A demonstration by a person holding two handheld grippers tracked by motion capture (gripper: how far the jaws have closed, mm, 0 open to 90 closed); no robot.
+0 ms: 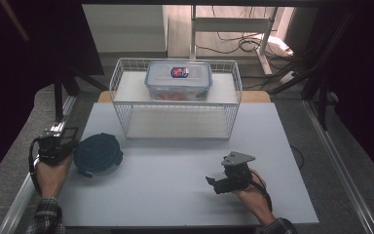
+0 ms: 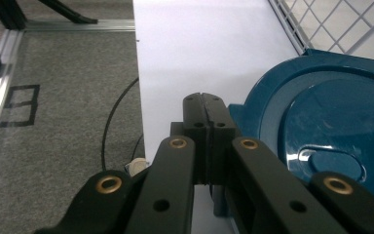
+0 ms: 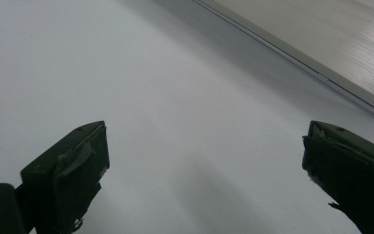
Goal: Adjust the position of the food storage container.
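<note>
Lid: a round dark-blue plastic lid [image 1: 98,154] is seen lying flat on the white tabletop [image 1: 175,195], near its left edge and in front of the left corner of the white wire basket [image 1: 121,114]; in the left gripper view the lid [image 2: 331,126] is shown just to the right of the jaws.
Left gripper: the left gripper [image 1: 57,137] is held at the table's left edge, just beside the lid; its jaws are seen pressed together with nothing between them [image 2: 205,105], and whether the lid's rim is touched cannot be told.
Right gripper: the right gripper [image 1: 213,183] is held low over the bare tabletop at the front right, well apart from the lid; its jaws are seen spread wide with nothing between them [image 3: 202,161].
Basket: the wire basket is placed at the back middle of the table, open side facing forward.
Container: a clear rectangular plastic food box with a clip-on lid and a red-and-blue label [image 1: 178,80] is set on the basket's upper level.
</note>
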